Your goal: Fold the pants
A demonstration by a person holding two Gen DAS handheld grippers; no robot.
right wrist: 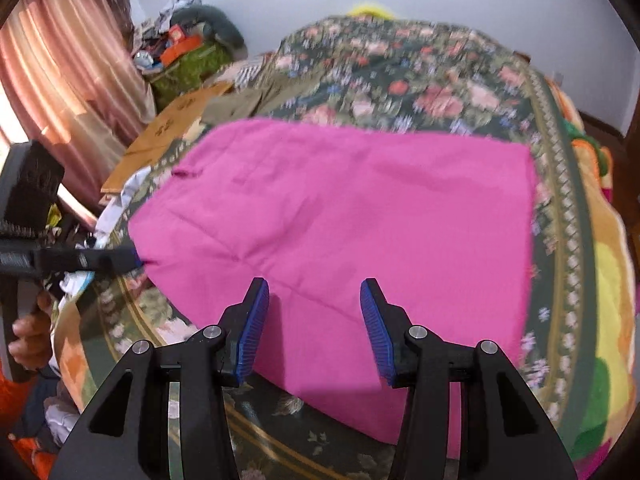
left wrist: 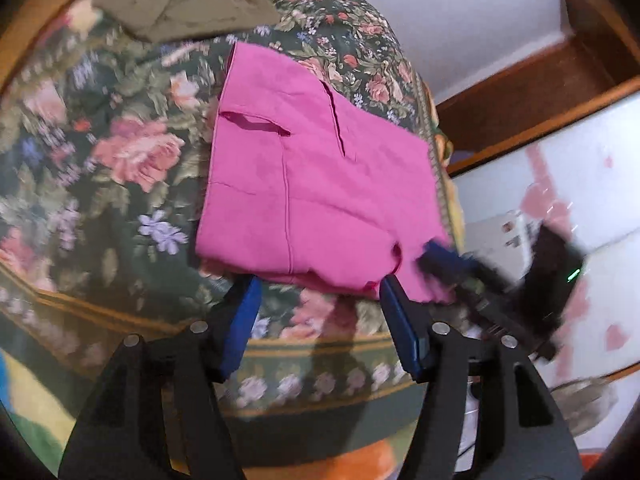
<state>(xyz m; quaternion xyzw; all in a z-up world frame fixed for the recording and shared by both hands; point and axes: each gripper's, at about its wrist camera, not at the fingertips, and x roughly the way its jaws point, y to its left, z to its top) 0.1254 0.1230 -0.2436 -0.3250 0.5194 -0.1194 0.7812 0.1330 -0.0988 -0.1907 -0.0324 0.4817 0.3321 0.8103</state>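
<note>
The pink pants (left wrist: 312, 184) lie folded into a flat rectangle on the floral bedspread (left wrist: 100, 152). They also fill the middle of the right wrist view (right wrist: 340, 216). My left gripper (left wrist: 320, 284) is open, its blue pads just short of the pants' near edge. In the right wrist view it shows at the left by the pants' corner (right wrist: 132, 258). My right gripper (right wrist: 314, 292) is open and hovers over the pants' near part, holding nothing. In the left wrist view it shows blurred at the pants' right corner (left wrist: 440, 260).
Olive-brown pants (left wrist: 180, 8) lie folded at the far side of the bed. A cardboard sheet (right wrist: 172, 136), a pile of clutter (right wrist: 188, 52) and a pink curtain (right wrist: 60, 68) stand beyond the bed's left edge. A wooden bed frame (left wrist: 540, 96) and white floor lie to the right.
</note>
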